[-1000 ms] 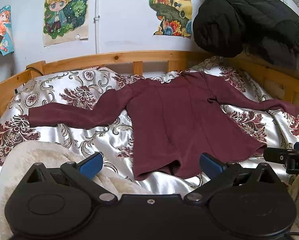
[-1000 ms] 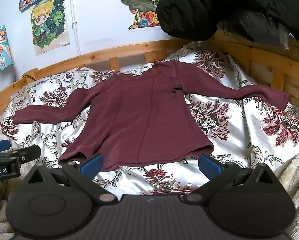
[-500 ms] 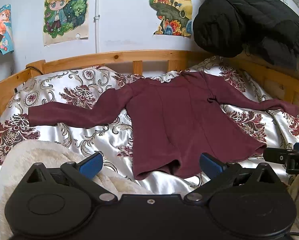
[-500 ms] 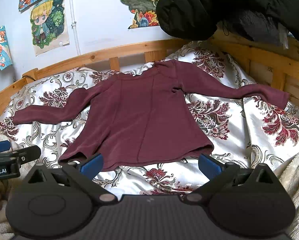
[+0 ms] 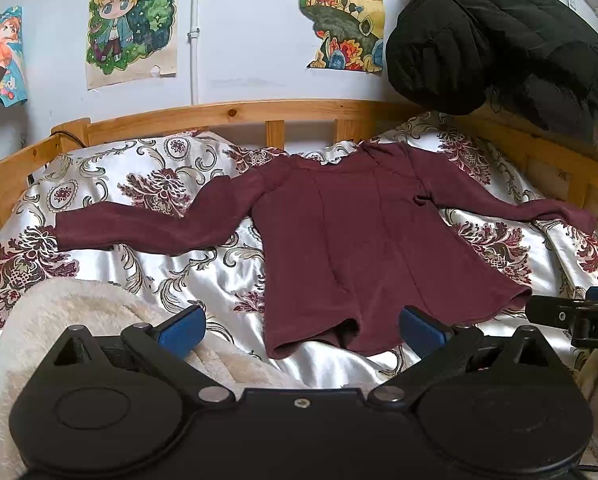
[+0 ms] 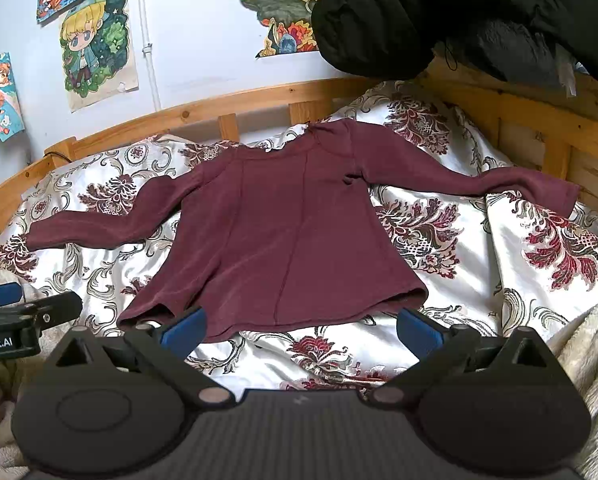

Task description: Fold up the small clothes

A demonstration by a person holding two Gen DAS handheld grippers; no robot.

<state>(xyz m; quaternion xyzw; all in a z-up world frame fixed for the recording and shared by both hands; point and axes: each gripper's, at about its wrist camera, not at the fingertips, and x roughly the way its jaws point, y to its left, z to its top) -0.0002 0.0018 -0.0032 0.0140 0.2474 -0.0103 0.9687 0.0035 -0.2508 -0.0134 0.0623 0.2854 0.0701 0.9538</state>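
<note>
Status: nothing folded yet. Maroon long-sleeved top (image 5: 363, 248) lies flat and face-up-or-down (can't tell which) on the floral satin bedspread (image 5: 147, 208), neckline toward the wooden headboard rail (image 5: 235, 114), hem toward the grippers, both sleeves spread out sideways. Left sleeve (image 5: 147, 230) runs out nearly straight; right sleeve (image 6: 475, 178) reaches the bed's far side, cuff near the side rail. Small wrinkle at the right armpit, hem slightly lifted at the left corner, otherwise laid out well enough to start. Left gripper (image 5: 301, 330) hangs just short of the hem's left part, jaws spread wide, nothing between them. Right gripper (image 6: 301, 326) same story: wide apart, empty, hovering at the hem edge, its left pad over the hem's left corner in that view but no sign of contact. Each gripper's tip shows at the edge of the other's camera, so they're side by side, near each other. Fluffy cream blanket (image 5: 79, 320) bunched at the near-left, clear of the top. Black padded jacket (image 5: 499, 36) piled on the rail at the back-right, not in the way. My read: layout done, all folds remaining, sleeves in first, then body. Zero percent on the folding proper.
</note>
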